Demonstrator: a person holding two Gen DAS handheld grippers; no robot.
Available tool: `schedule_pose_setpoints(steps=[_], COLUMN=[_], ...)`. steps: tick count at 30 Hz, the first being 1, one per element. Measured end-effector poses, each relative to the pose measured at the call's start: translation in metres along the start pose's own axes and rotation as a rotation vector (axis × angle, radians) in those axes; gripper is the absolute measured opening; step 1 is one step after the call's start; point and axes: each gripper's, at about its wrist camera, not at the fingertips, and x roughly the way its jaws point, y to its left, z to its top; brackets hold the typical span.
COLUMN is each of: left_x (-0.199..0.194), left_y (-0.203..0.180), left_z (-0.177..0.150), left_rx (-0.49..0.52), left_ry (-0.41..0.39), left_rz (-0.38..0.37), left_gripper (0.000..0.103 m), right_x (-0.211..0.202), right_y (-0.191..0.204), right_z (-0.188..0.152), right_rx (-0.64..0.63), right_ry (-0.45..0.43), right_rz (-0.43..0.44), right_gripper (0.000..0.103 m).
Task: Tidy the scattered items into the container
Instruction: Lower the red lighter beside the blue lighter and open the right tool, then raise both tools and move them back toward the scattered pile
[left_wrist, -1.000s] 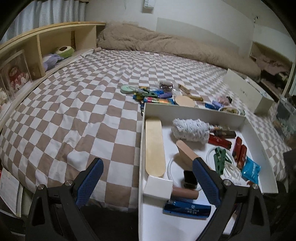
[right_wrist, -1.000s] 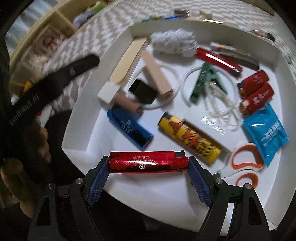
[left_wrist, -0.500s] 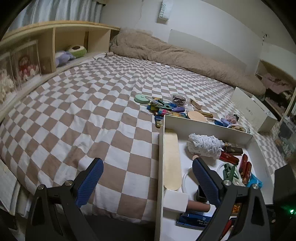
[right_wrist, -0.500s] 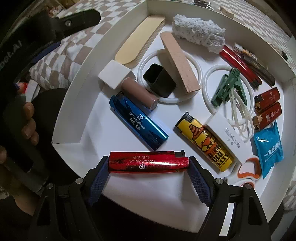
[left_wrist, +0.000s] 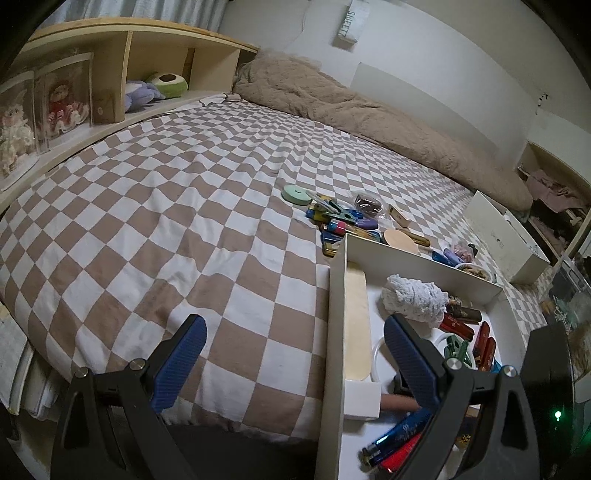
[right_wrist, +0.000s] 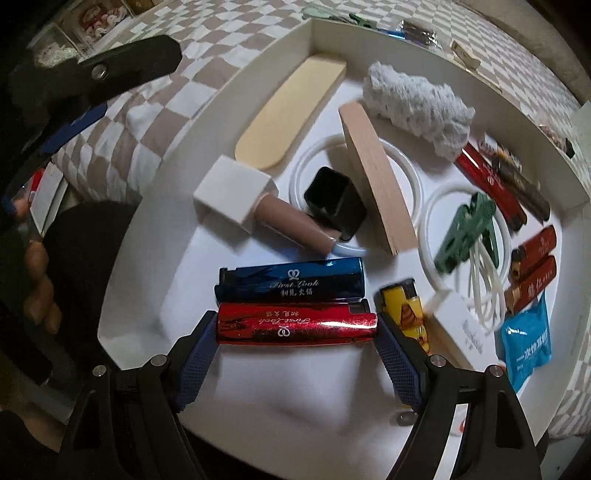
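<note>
My right gripper (right_wrist: 296, 334) is shut on a red lighter (right_wrist: 295, 324), held end to end between the blue pads, low over the white box (right_wrist: 258, 62) right beside a blue lighter (right_wrist: 290, 282). The box also holds a yellow lighter (right_wrist: 404, 314), a wooden stick (right_wrist: 291, 110), a white knitted roll (right_wrist: 417, 105), a green clip (right_wrist: 465, 232) and more lighters. My left gripper (left_wrist: 293, 363) is open and empty above the checkered bed, beside the box's left wall (left_wrist: 334, 332). A pile of scattered items (left_wrist: 343, 218) lies on the bed beyond the box.
A beige blanket (left_wrist: 369, 118) lies along the wall. Wooden shelves (left_wrist: 110, 74) with dolls and plush toys line the left side. A second white box (left_wrist: 502, 236) sits at the bed's right edge. A hand (right_wrist: 40, 280) grips the left tool's handle.
The right gripper has come down with the red lighter close beside the blue one in the box. The left gripper has drifted left, away from over the box, and rolled.
</note>
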Motion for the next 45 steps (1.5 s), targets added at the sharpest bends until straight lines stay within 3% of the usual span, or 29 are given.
schedule_pose_setpoints(steps=[6, 21, 25, 35, 41, 45], left_x=[-0.002, -0.008, -0.009, -0.014, -0.018, -0.020], left_y=[0.002, -0.001, -0.004, -0.005, -0.009, -0.015], left_z=[0.000, -0.001, -0.002, -0.002, -0.003, -0.003], left_rx=[-0.008, -0.003, -0.003, -0.004, 0.009, 0.024], left_ry=[0.003, 0.004, 0.015, 0.016, 0.026, 0.026], left_rz=[0.009, 0.007, -0.001, 0.004, 0.011, 0.022], left_gripper=[0.098, 0.098, 0.098, 0.098, 0.098, 0.098], right_x=[-0.004, -0.022, -0.030, -0.023, -0.021, -0.028], right_y=[0.003, -0.019, -0.029, -0.029, -0.022, -0.029], right_z=[-0.004, -0.037, -0.028, -0.024, -0.018, -0.021], right_rx=[0.036, 0.181, 0.171, 0.191, 0.149, 0.157], right_ry=[-0.010, -0.017, -0.026, -0.077, -0.078, -0.105], right_rz=[0.016, 0.253, 0.310, 0.306, 0.369, 0.361], right_gripper=[0.084, 0.087, 0.087, 0.087, 0.087, 0.087])
